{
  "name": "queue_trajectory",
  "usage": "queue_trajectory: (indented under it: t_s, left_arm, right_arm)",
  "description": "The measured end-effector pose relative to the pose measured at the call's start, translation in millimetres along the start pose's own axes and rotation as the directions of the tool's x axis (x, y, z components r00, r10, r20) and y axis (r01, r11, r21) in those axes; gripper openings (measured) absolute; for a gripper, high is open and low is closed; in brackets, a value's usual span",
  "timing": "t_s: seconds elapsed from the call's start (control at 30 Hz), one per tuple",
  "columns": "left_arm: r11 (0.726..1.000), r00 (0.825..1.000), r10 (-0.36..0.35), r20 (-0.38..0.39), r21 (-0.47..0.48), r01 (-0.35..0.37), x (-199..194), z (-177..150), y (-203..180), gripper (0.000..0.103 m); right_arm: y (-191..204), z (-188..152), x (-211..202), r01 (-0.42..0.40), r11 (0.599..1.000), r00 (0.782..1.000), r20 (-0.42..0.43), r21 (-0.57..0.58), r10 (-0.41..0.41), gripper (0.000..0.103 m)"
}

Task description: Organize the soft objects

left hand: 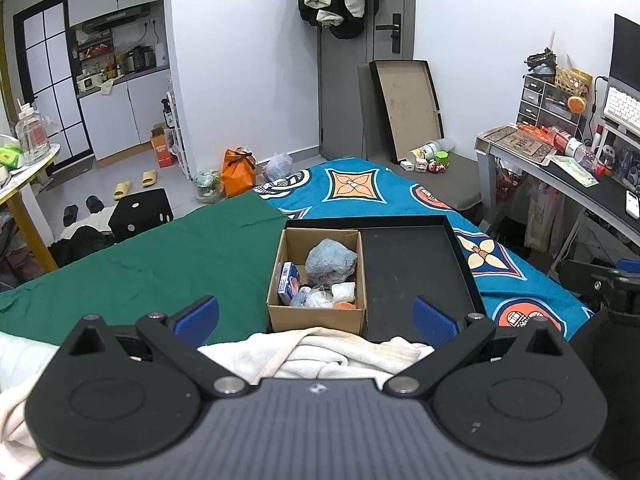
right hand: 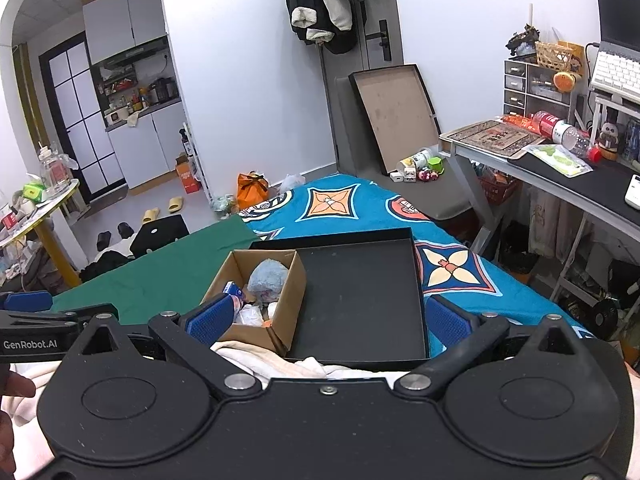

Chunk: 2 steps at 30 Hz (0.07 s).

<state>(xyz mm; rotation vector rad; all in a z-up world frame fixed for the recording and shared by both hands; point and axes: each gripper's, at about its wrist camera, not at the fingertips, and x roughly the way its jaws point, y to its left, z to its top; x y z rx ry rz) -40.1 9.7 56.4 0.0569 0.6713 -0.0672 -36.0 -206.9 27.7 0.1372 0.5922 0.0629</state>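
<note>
- Both grippers hovered over the bed, empty. The left gripper (left hand: 316, 318) had its blue fingers (left hand: 198, 314) spread wide apart, and so did the right gripper (right hand: 334, 320); neither touched anything.
- Just under and between the left fingers lay a rumpled white towel (left hand: 320, 354), its folds bunched up against the near wall of the cardboard box (left hand: 316, 318).
- That box sat straight ahead of the left fingers, in the left part of a shallow black tray (left hand: 416, 276). Inside it were a pale blue fluffy cloth (left hand: 330, 262), a small blue packet (left hand: 289, 284) leaning on the left wall, and some white crumpled pieces (left hand: 344, 290). The tray's right part, ahead of the right fingers, was bare.
- From where I stood, the likely trouble was the towel: being loose and layered, a pinch on one fold could have lifted only an edge and dragged the rest across the bed.
- The towel pressed against the box, so a pull might have nudged the light box or tipped it.
- With the two grippers near each other, both reaching for the box could have knocked them together.
- The box looked fairly full; stuffing in more might have spilled the small pieces.
</note>
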Motion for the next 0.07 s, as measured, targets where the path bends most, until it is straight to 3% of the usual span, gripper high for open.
queue_trajectory:
  t_s: [0.07]
  left_arm:
    - [1.000, 1.000, 0.006, -0.003, 0.004, -0.006, 3.6, 1.0, -1.7, 0.102]
  right_arm:
    - [-1.0, -0.3, 3.6, -0.005, 1.000, 1.000, -0.004, 0.001, 0.005, 0.103]
